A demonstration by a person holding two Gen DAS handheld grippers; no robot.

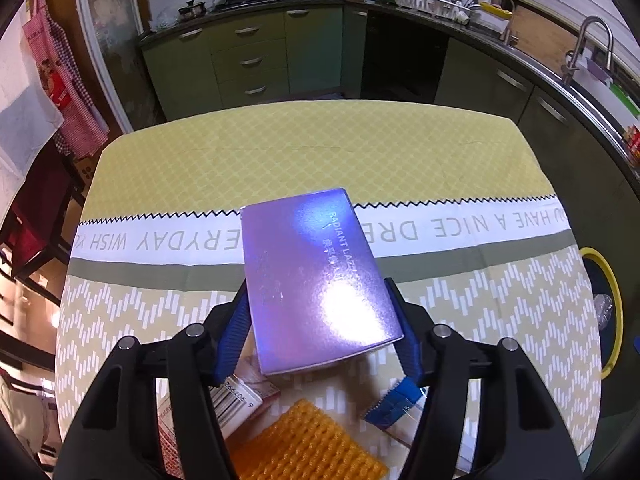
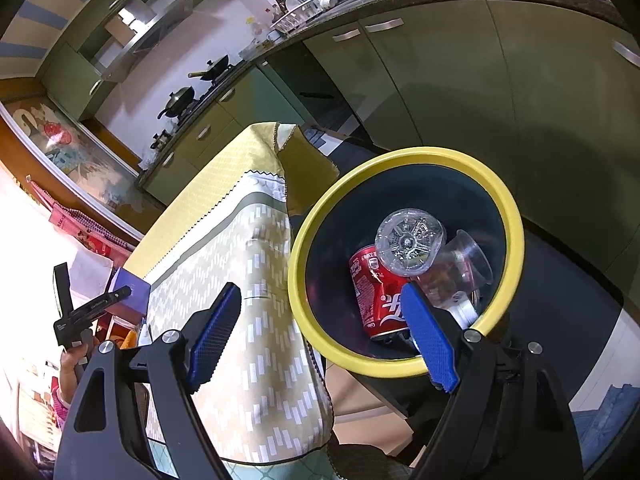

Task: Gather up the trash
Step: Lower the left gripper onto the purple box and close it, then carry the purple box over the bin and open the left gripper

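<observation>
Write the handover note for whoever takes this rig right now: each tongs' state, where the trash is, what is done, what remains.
Left tongs: closed on the purple box, above the table.
Right tongs: open, empty, over the yellow-rimmed bin beside the table.
Done: red can, clear bottle and plastic cup in the bin.
Left: bin the box, then orange foam net, barcoded carton and blue wrapper.

A glossy purple box (image 1: 316, 280), printed "RADIANT", is tilted above the patterned tablecloth, clamped at its two long sides between blue pads. Beneath it on the cloth lie an orange foam net (image 1: 304, 444), a barcoded carton (image 1: 240, 400) and a blue-and-white wrapper (image 1: 394, 408). The yellow-rimmed bin (image 2: 516, 240) beside the table holds a red Coca-Cola can (image 2: 372, 296), a clear plastic bottle (image 2: 410, 246) and a clear cup (image 2: 464, 268).
</observation>
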